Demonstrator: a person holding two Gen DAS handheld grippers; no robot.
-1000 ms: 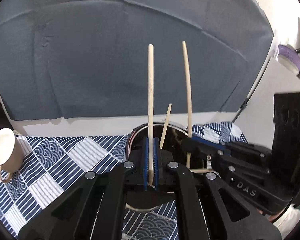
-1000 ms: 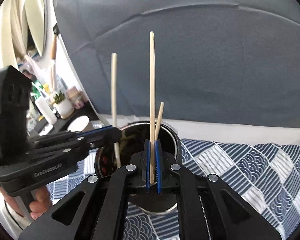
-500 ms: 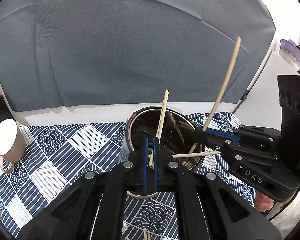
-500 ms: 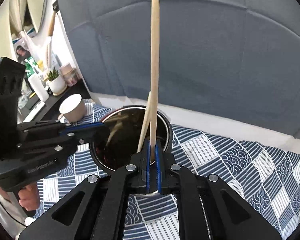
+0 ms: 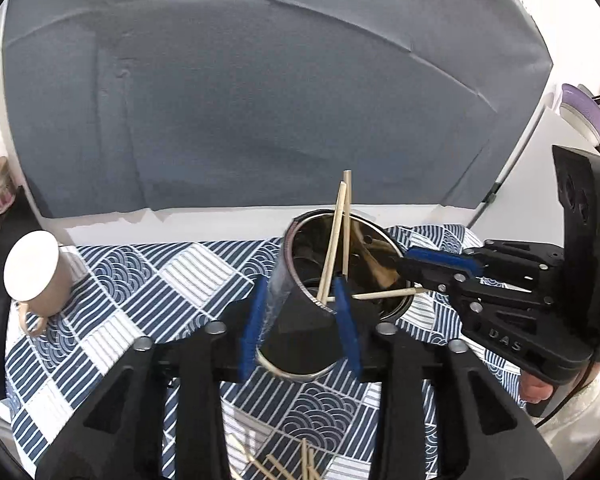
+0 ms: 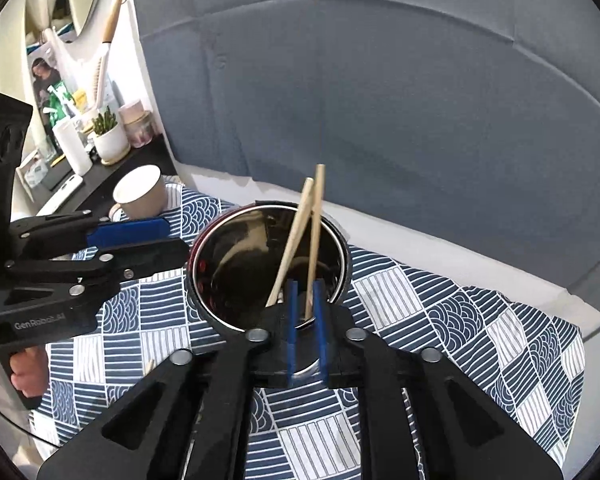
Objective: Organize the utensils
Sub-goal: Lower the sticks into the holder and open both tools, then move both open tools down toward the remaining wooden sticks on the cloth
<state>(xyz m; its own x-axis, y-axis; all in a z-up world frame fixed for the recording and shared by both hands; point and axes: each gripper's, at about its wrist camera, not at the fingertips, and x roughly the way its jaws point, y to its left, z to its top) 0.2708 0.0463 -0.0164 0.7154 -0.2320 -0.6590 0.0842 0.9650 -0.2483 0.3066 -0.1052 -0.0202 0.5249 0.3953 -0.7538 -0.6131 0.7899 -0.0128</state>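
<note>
A steel utensil cup stands on the blue patterned cloth. Two wooden chopsticks lean upright inside it and a third chopstick lies across its mouth. My left gripper sits just in front of the cup, jaws opening with nothing between them. My right gripper is over the cup's near rim, jaws opening. The lower end of one leaning chopstick shows in the gap and the pads do not press it. Each gripper shows in the other's view: right gripper, left gripper.
A beige mug stands at the cloth's far left corner. Several loose chopsticks lie on the cloth near me. A grey backdrop rises behind the table. A dark shelf with a potted plant and bottles is on the left.
Both grippers held a chopstick upright over the cup and have let go. Both sticks now rest in the cup. Both sets of jaws have parted, and the left gripper has drawn back.
</note>
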